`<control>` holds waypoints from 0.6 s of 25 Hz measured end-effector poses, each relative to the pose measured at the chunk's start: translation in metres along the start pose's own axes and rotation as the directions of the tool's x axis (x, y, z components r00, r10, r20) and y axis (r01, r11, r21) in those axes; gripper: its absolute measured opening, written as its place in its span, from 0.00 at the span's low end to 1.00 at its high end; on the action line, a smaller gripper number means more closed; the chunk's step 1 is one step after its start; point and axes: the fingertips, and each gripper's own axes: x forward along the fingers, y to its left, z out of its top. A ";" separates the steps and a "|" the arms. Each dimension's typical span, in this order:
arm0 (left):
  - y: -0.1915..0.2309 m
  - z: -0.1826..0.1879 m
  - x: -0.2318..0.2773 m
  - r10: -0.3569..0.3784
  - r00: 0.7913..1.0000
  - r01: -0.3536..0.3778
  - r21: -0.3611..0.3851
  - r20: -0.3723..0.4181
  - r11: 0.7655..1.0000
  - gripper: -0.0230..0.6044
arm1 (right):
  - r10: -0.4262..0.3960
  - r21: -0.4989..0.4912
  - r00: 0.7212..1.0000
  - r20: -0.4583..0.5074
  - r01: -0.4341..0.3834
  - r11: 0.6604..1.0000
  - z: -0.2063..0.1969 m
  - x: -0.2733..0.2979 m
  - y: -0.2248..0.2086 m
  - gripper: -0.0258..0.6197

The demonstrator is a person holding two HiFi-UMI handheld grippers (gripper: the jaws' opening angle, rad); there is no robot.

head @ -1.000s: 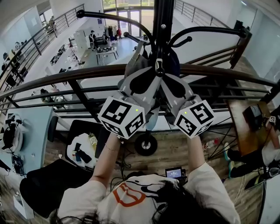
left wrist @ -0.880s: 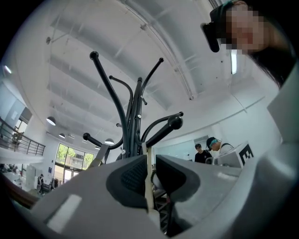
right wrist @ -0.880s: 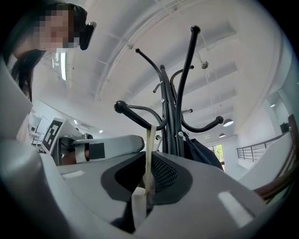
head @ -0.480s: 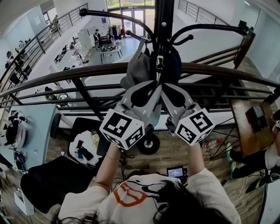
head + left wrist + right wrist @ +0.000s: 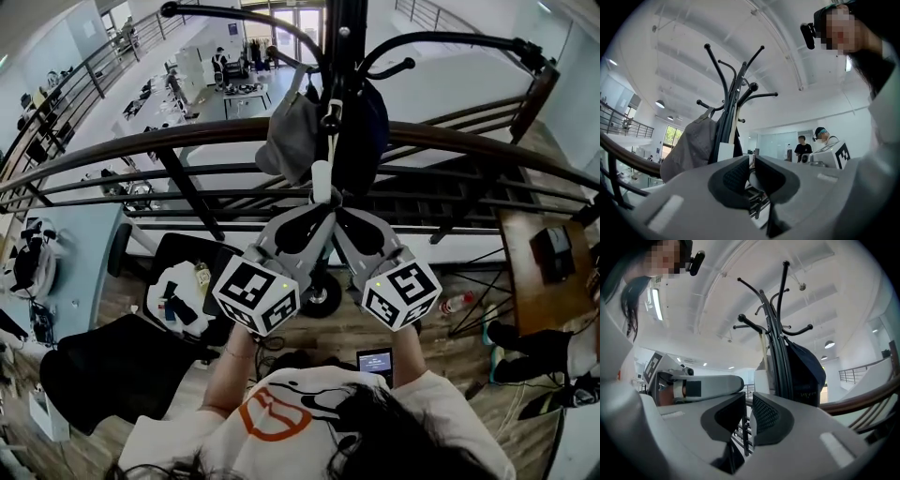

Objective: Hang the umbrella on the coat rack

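The black coat rack (image 5: 343,37) stands straight ahead, its curved hooks spreading at the top. A dark folded umbrella (image 5: 780,357) hangs close along the pole. Its pale lower end (image 5: 322,178) points down just above my fingertips. That pale end also shows in the left gripper view (image 5: 725,152), off to the left of my jaws. My left gripper (image 5: 309,217) and right gripper (image 5: 349,217) meet tip to tip below it. Both are shut with only a sliver between the pads and nothing in them. Neither touches the umbrella.
A grey bag (image 5: 291,131) hangs on the rack's left side and a navy bag (image 5: 375,127) on its right. A dark curved handrail (image 5: 187,141) crosses behind the rack, with a drop to a lower floor beyond. The rack's round base (image 5: 323,295) sits between my grippers.
Both grippers have come down and back from the rack pole, staying side by side. The umbrella's pale end now shows free above their tips.
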 end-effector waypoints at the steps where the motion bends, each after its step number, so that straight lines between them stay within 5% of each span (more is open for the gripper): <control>1: -0.003 -0.008 -0.001 0.013 1.000 -0.013 -0.009 -0.013 1.000 0.10 | 0.005 0.016 1.000 -0.009 -0.005 1.000 -0.007 -0.004 0.001 0.12; 8: -0.019 -0.062 -0.024 0.128 0.987 -0.138 -0.101 -0.101 0.985 0.07 | 0.072 0.135 0.993 -0.094 -0.059 0.989 -0.063 -0.029 0.018 0.12; 15: -0.030 -0.113 -0.052 0.241 0.949 -0.273 -0.150 -0.202 0.950 0.07 | 0.175 0.204 0.969 -0.175 -0.139 0.969 -0.116 -0.049 0.040 0.13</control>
